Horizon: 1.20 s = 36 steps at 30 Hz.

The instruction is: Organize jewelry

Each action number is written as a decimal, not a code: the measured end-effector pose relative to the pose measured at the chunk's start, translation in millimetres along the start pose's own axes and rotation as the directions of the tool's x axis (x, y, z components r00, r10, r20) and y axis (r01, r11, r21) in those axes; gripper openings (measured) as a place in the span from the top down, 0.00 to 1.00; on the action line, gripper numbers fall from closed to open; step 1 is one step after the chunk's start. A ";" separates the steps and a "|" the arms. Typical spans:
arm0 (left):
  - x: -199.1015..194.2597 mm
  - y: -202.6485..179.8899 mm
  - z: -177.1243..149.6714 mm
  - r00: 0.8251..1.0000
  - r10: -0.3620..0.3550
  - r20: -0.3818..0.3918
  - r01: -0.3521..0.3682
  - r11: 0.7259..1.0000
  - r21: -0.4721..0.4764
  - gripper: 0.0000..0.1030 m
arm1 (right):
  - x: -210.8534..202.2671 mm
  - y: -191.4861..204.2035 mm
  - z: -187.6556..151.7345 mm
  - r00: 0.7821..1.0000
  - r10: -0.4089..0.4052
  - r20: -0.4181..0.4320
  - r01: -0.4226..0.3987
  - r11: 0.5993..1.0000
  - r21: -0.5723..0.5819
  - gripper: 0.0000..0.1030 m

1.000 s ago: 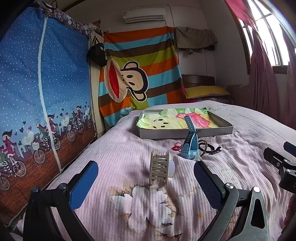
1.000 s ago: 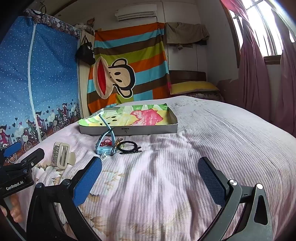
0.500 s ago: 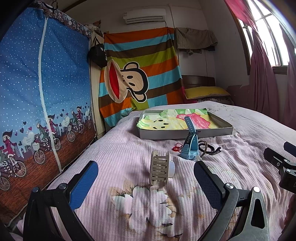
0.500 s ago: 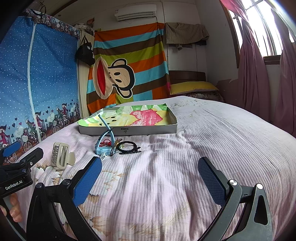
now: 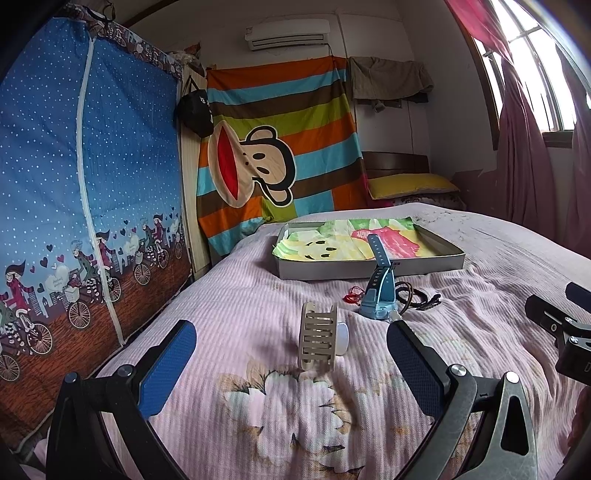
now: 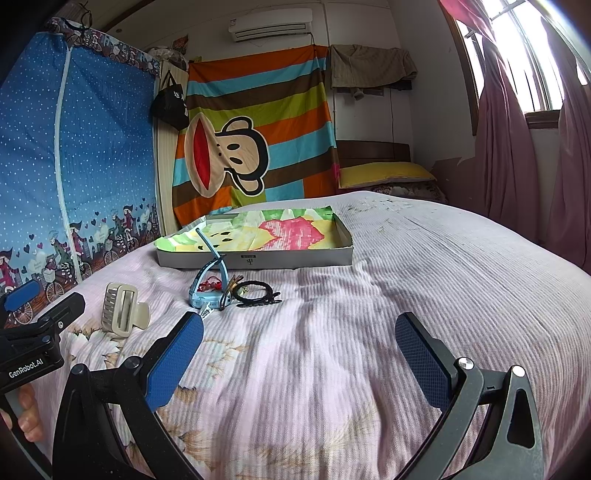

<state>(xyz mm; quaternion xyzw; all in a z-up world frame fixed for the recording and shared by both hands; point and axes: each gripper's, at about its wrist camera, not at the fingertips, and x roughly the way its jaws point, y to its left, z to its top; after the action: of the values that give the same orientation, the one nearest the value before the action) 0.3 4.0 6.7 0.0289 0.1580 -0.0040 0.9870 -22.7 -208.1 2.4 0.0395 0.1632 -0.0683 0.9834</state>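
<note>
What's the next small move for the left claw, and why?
Probably ease the left claw forward around the beige hair clip. Both claws are open and empty, the clip lies on the bedspread right ahead between the left fingers, nearer than the blue watch, and the tray holds no jewelry yet.

This is a lived-in home bedroom. A bed (image 5: 498,258) with a pink striped bedspread fills the room, a yellow pillow (image 5: 406,184) at its head. A zip-up fabric wardrobe (image 5: 74,184) stands alongside, a cartoon monkey blanket (image 5: 277,147) hangs on the wall under an air conditioner (image 5: 288,33), and pink curtains (image 5: 524,147) frame the window.
</note>
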 end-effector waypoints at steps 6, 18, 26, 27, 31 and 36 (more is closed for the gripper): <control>-0.2 0.2 0.2 1.000 0.001 0.002 -0.001 1.000 0.001 0.00 | 0.1 -0.7 -0.2 1.000 0.000 0.000 0.000 1.000 0.000 0.01; -1.1 0.2 1.5 1.000 0.001 0.006 -0.001 1.000 0.001 0.00 | -0.9 -1.3 0.4 1.000 0.000 0.000 0.000 1.000 0.001 0.01; -1.5 0.1 1.1 1.000 0.002 0.008 -0.002 1.000 0.003 0.00 | -0.7 -1.4 0.5 1.000 0.001 0.000 -0.001 1.000 0.001 0.01; -1.5 0.3 1.2 1.000 0.003 0.008 -0.003 1.000 0.003 0.00 | -0.6 -1.5 0.6 1.000 0.000 0.000 0.000 1.000 0.001 0.01; -1.7 0.3 1.3 1.000 0.002 0.009 -0.002 1.000 0.003 0.00 | -0.4 -1.5 0.4 1.000 0.001 0.000 -0.001 1.000 0.001 0.01; -1.7 0.1 1.0 1.000 0.002 0.009 -0.002 1.000 0.004 0.00 | 0.2 -1.5 0.4 1.000 0.001 0.000 -0.001 1.000 0.000 0.01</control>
<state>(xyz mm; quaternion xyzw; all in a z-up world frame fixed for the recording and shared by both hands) -1.0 4.1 8.2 0.0310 0.1535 -0.0033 0.9877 -22.5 -209.6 2.6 0.0397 0.1629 -0.0680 0.9835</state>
